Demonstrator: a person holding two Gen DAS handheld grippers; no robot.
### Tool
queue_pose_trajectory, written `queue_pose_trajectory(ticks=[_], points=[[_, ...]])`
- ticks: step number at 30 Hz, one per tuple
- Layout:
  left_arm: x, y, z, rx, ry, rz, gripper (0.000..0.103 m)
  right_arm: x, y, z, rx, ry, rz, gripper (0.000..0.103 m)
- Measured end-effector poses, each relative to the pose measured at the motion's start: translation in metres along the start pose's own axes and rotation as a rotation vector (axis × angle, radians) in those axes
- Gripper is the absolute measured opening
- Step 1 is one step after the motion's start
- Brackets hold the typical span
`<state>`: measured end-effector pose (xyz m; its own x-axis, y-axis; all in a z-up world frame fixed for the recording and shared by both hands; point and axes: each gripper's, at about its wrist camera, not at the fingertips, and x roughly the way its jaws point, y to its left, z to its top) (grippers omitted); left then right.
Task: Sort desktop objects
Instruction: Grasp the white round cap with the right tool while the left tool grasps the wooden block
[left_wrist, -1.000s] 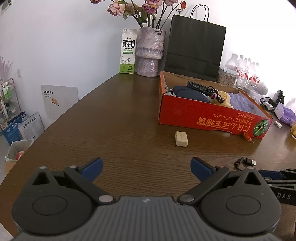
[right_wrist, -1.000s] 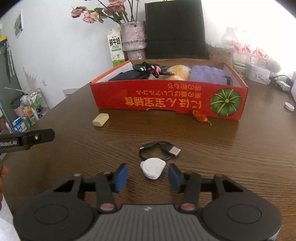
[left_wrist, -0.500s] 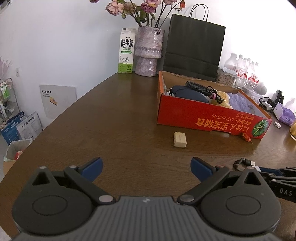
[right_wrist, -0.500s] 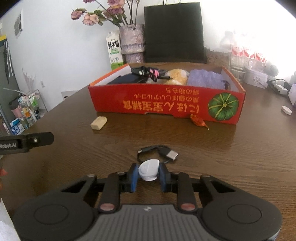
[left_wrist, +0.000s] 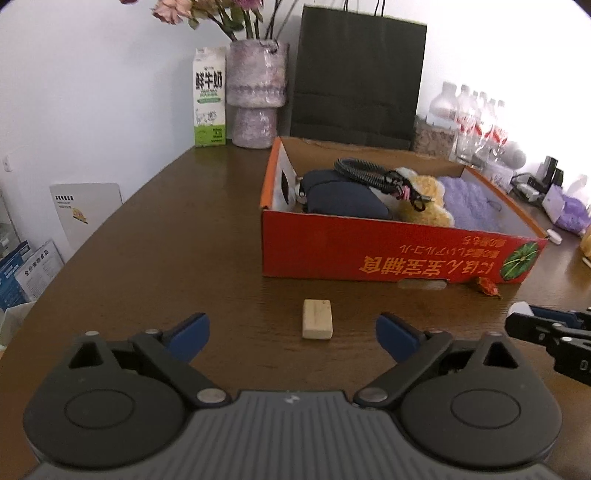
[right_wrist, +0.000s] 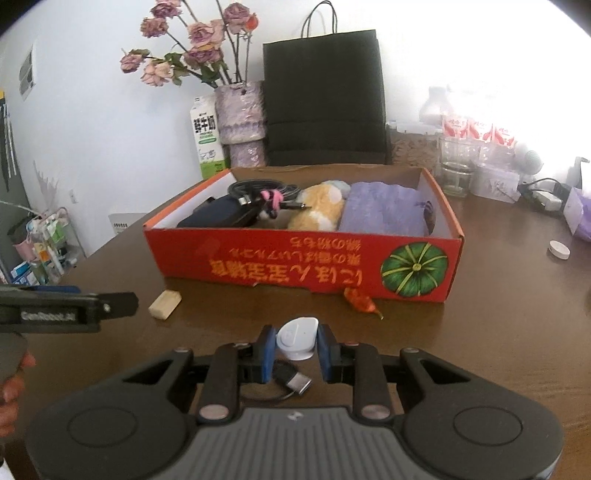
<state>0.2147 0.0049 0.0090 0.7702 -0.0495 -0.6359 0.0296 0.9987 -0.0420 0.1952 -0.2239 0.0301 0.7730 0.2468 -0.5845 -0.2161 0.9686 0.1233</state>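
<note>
Between my right claw (right_wrist: 295, 345) pads sits the white charger plug (right_wrist: 297, 338), clenched and lifted clear of the tabletop (right_wrist: 498, 350), I judge for carrying into the red box (right_wrist: 303, 266) just ahead. Left of it, my left claw (left_wrist: 291, 334) is spread wide, nearly astride the tan eraser (left_wrist: 317, 319) before the box's front wall. Open tabletop lies around both.

A dark wooden table (left_wrist: 155, 236) fills the middle of both views. Behind it, a white wall (left_wrist: 92, 74) spans the upper left. Strong light washes out the upper right. At the left edge of the right wrist view stands a wire rack (right_wrist: 51, 240).
</note>
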Motion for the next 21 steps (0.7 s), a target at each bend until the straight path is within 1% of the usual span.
queue_pose_trajectory(ticks=[3, 5, 6, 9, 11, 15, 17, 18, 20, 21], points=[[0.017, -0.005, 0.004, -0.007, 0.037, 0.002, 0.09, 0.008, -0.007, 0.003, 0.01, 0.006, 0.003, 0.023], [0.024, -0.007, 0.004, -0.007, 0.053, 0.005, 0.081, 0.013, -0.01, 0.005, 0.013, 0.01, 0.004, 0.023], [0.027, -0.008, 0.004, -0.003, 0.06, 0.007, 0.079, 0.015, -0.012, 0.006, 0.015, 0.012, 0.003, 0.023], [0.036, -0.011, 0.004, 0.001, 0.074, 0.009, 0.072, 0.021, -0.018, 0.008, 0.023, 0.017, 0.004, 0.023], [0.041, -0.012, 0.005, 0.002, 0.084, 0.008, 0.064, 0.023, -0.021, 0.008, 0.026, 0.019, 0.004, 0.023], [0.045, -0.015, 0.005, 0.003, 0.093, 0.006, 0.055, 0.027, -0.025, 0.008, 0.034, 0.024, 0.007, 0.023], [0.045, -0.016, 0.006, 0.002, 0.093, 0.002, 0.044, 0.028, -0.026, 0.009, 0.036, 0.026, 0.008, 0.023], [0.045, -0.016, 0.006, 0.0, 0.093, -0.004, 0.041, 0.028, -0.027, 0.009, 0.037, 0.025, 0.009, 0.023], [0.045, -0.017, 0.007, 0.002, 0.094, -0.005, 0.024, 0.027, -0.027, 0.009, 0.037, 0.024, 0.01, 0.023], [0.044, -0.017, 0.006, 0.006, 0.094, -0.008, 0.022, 0.028, -0.027, 0.009, 0.038, 0.024, 0.01, 0.023]])
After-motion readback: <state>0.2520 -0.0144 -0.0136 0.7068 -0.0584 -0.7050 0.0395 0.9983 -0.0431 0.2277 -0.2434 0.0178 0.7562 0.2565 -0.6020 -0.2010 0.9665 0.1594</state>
